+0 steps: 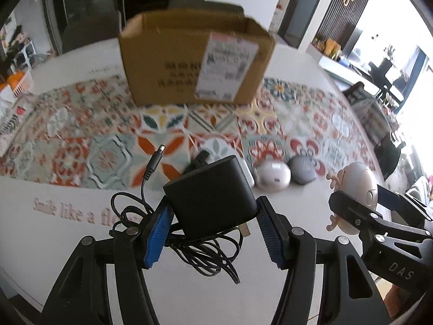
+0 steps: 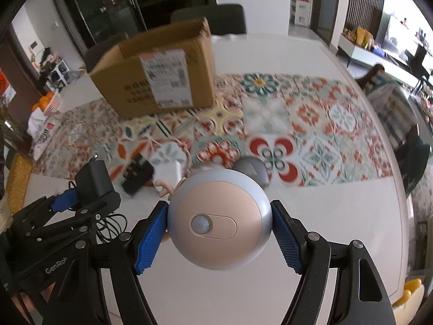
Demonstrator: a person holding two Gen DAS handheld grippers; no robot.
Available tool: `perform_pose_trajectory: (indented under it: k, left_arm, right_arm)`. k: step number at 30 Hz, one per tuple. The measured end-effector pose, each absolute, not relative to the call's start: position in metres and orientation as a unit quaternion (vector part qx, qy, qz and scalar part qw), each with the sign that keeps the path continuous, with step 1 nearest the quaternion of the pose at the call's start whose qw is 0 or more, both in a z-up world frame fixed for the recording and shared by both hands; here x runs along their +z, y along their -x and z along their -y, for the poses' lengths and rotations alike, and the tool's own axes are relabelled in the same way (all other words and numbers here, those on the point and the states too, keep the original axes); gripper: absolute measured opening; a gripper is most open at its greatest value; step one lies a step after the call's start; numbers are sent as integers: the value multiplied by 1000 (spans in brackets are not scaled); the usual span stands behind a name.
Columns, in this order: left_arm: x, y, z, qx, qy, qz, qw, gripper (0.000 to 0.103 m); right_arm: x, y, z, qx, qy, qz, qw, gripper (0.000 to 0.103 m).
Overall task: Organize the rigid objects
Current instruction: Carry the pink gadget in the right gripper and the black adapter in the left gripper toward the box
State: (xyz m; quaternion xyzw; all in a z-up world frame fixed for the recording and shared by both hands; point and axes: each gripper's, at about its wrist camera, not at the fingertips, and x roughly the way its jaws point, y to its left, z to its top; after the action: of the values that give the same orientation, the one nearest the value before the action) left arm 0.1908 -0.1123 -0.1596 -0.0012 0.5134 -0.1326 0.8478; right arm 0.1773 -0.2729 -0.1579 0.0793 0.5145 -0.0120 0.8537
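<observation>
My left gripper [image 1: 213, 216] is shut on a black power adapter [image 1: 211, 195], held above the table; its thin black cable [image 1: 205, 257] hangs tangled below and the plug tip [image 1: 155, 159] sticks up at the left. My right gripper [image 2: 219, 227] is shut on a round pink-and-grey sensor light [image 2: 219, 216] with small antler-like ears [image 2: 163, 187]. That light [image 1: 357, 187] and the right gripper [image 1: 379, 211] also show at the right of the left wrist view. An open cardboard box [image 1: 194, 59] [image 2: 162, 73] stands at the back of the patterned mat.
On the table lie a white rounded gadget [image 1: 273, 174], a grey pebble-shaped one [image 1: 301, 169] [image 2: 251, 168], a white block [image 2: 167, 172] and a black plug [image 2: 136, 176]. The patterned mat [image 2: 311, 124] covers the round white table [image 2: 338, 216]. Dark chairs stand behind the box.
</observation>
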Motion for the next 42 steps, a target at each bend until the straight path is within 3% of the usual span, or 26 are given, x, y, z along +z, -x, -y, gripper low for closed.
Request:
perform_pose_trajectory:
  k: [22, 42]
  left_arm:
    - [-66, -226, 54, -116, 7, -411, 904, 61]
    - [-21, -327, 57, -112, 5, -375, 920, 61]
  right_arm:
    - [-74, -222, 213, 35, -63, -414, 907, 74]
    - [-33, -329, 219, 37, -54, -377, 924, 74]
